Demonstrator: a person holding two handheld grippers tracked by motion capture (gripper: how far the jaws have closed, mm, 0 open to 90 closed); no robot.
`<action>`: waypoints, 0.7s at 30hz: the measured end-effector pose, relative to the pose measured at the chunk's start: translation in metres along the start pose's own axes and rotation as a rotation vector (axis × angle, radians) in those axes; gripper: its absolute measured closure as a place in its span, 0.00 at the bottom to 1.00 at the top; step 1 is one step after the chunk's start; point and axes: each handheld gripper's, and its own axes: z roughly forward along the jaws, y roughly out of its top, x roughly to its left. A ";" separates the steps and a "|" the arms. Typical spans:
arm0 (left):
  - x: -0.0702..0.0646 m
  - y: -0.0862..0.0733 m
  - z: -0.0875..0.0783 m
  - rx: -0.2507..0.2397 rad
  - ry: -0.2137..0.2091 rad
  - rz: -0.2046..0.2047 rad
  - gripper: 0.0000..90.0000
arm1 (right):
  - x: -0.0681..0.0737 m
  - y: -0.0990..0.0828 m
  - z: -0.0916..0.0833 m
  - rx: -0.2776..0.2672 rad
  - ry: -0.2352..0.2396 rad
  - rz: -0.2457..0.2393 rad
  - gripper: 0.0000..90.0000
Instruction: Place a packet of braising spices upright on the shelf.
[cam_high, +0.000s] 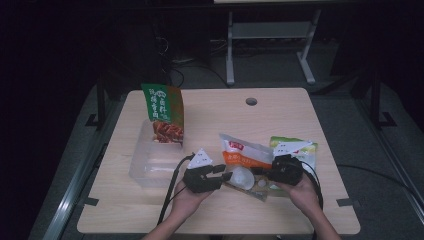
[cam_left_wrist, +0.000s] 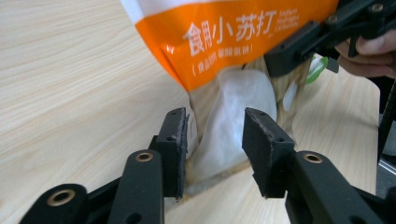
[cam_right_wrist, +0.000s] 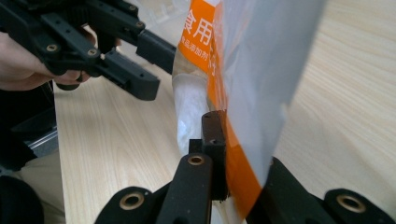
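At the far left of the wooden table stood a green and red snack bag, upright inside a clear plastic box. The walls of the box were hard to see in the dim light, and the print on the bag was too small to read.

Next came the left gripper, held in the person's left hand. In the left gripper view its jaws stood apart, one on each side of the clear lower end of the orange baking soda pouch. The left pad was very close to the plastic edge, but I could not tell if it touched; the other pad stood clear of it. White powder showed through the clear part between them.

The pouch lay tilted near the middle of the table, between the two grippers. Its top was cut off in both gripper views.

To the right, the right gripper was pressed together on the edge of the pouch; in the right gripper view the film hid one of its jaws almost fully. Behind this gripper lay a green packet, partly covered, with its label unclear.
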 end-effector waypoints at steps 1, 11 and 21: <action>0.000 -0.001 -0.003 0.002 0.005 0.009 0.66 | 0.000 0.000 0.000 -0.004 -0.001 -0.003 1.00; -0.009 -0.012 -0.021 0.001 0.026 0.055 0.60 | 0.005 0.011 -0.004 -0.030 -0.038 -0.014 1.00; -0.010 -0.027 -0.030 0.020 0.024 0.068 0.56 | 0.005 0.027 -0.001 -0.031 -0.044 -0.026 1.00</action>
